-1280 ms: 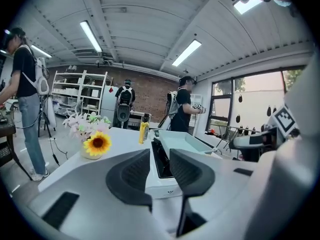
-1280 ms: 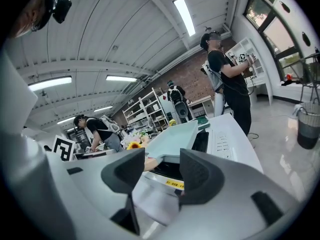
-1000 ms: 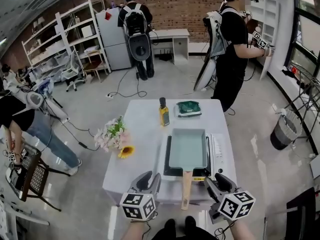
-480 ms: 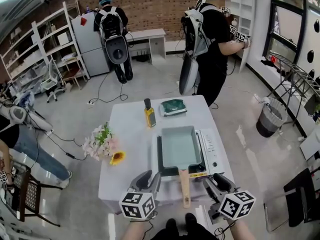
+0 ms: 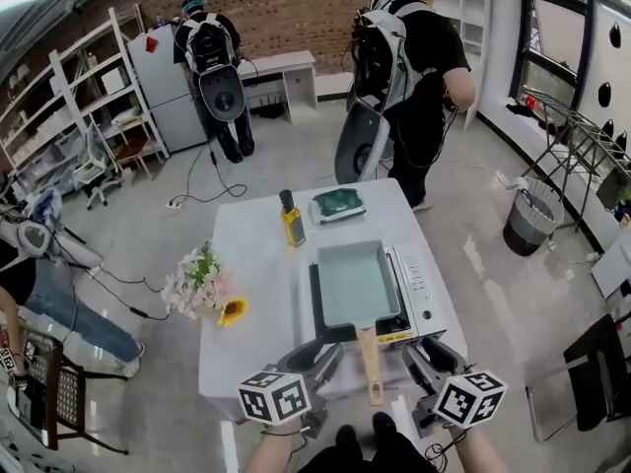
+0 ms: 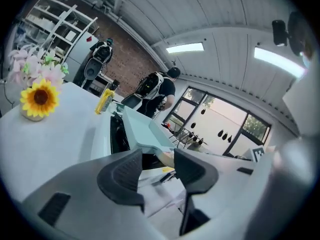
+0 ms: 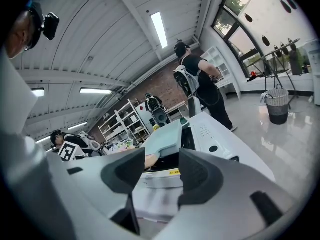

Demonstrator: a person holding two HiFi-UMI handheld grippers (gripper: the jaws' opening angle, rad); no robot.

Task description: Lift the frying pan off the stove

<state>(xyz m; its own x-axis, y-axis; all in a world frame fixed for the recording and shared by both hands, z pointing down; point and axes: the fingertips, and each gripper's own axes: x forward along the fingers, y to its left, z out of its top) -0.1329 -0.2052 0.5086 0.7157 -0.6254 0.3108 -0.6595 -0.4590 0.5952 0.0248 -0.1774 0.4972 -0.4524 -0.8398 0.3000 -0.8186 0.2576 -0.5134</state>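
The rectangular frying pan (image 5: 357,286) is seen flat on the portable stove (image 5: 422,294), its wooden handle (image 5: 371,365) projecting between the grippers; the left gripper (image 5: 317,355) is opening with nothing gripped; the right gripper (image 5: 426,353) is held wide and empty. The pan is judged rigid and pan-end heavy; the handle is best gripped near the pan body.

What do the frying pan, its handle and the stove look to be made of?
The frying pan is probably coated metal: matte pale green, even colour, thin straight walls. Its handle looks like bare wood, tan and dull. The stove has a white casing, plastic or painted metal, and a black top, possibly glass.
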